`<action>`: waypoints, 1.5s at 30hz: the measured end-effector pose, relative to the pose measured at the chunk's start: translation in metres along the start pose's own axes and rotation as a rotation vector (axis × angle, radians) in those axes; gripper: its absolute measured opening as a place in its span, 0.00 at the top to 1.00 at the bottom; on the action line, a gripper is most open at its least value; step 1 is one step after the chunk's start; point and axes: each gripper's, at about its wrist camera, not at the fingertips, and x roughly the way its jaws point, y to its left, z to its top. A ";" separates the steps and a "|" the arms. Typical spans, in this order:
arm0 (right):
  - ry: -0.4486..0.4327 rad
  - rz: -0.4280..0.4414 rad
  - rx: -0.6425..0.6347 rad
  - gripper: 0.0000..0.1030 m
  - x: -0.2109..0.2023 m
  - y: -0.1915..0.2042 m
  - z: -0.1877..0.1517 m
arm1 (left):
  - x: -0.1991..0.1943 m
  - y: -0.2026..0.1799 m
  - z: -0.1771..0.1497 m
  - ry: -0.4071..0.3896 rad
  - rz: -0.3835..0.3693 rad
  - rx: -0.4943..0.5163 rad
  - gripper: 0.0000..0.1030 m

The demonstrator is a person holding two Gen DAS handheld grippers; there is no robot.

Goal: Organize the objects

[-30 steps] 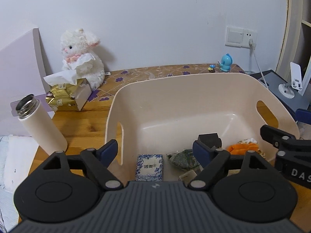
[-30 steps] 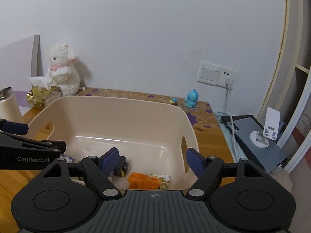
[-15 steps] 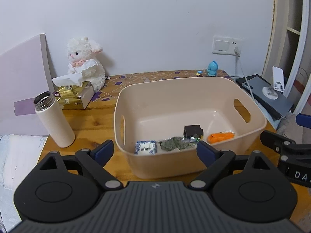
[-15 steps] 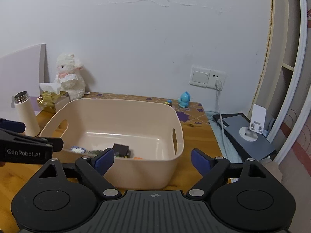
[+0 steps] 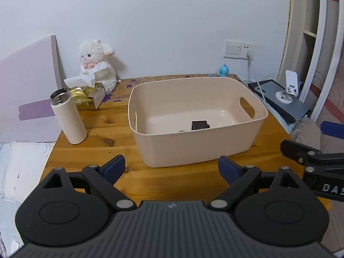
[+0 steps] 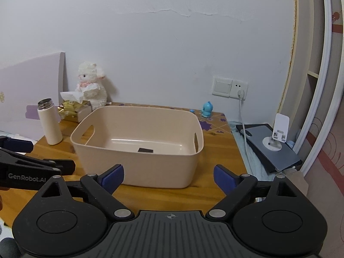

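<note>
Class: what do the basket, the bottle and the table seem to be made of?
Basket: likely plastic, smooth matte beige, moulded handle slots.
Bottle: probably coated metal; matte cream body, shiny steel rim.
Table: wood, or a veneer; grain, knots, glossy.

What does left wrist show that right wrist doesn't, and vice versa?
Left wrist only: the right gripper at frame right, and more of the black box in the bin.
Right wrist only: the left gripper at frame left.
Both: beige bin, white bottle, tissue box, plush lamb, blue figurine, both grippers open, holding nothing.
</note>
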 end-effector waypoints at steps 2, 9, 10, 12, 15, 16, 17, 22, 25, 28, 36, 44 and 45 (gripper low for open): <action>0.005 0.007 0.008 0.11 -0.006 0.000 -0.005 | -0.009 -0.003 -0.004 0.000 0.013 0.018 0.09; 0.012 0.012 0.013 0.11 -0.029 -0.002 -0.020 | -0.041 -0.006 -0.018 -0.012 -0.003 0.025 0.09; 0.011 0.014 0.015 0.11 -0.032 -0.003 -0.022 | -0.045 -0.007 -0.020 -0.016 0.000 0.030 0.09; 0.006 0.015 0.017 0.11 -0.039 -0.003 -0.025 | -0.052 -0.009 -0.025 -0.022 0.004 0.036 0.09; -0.006 0.016 0.015 0.10 -0.050 -0.004 -0.027 | -0.060 -0.008 -0.030 -0.018 -0.005 0.023 0.09; -0.010 0.019 0.014 0.09 -0.054 -0.003 -0.028 | -0.062 -0.007 -0.032 -0.017 -0.010 0.019 0.09; -0.013 0.021 0.014 0.08 -0.057 -0.003 -0.029 | -0.065 -0.007 -0.034 -0.017 -0.013 0.015 0.09; -0.025 0.031 0.014 0.07 -0.071 -0.003 -0.031 | -0.075 -0.006 -0.042 -0.013 -0.019 0.008 0.09; -0.031 0.039 0.017 0.06 -0.077 -0.005 -0.033 | -0.080 -0.005 -0.047 -0.005 -0.030 0.001 0.09; -0.035 0.044 0.024 0.05 -0.082 -0.006 -0.034 | -0.082 -0.003 -0.048 0.002 -0.028 -0.003 0.09; -0.037 0.041 0.033 0.03 -0.087 -0.008 -0.037 | -0.095 0.004 -0.052 -0.019 -0.020 -0.010 0.09; -0.034 0.035 0.043 0.01 -0.086 -0.009 -0.038 | -0.105 0.004 -0.051 -0.040 -0.017 0.008 0.09; -0.032 0.035 0.041 0.01 -0.086 -0.009 -0.039 | -0.107 0.004 -0.051 -0.043 -0.019 0.011 0.09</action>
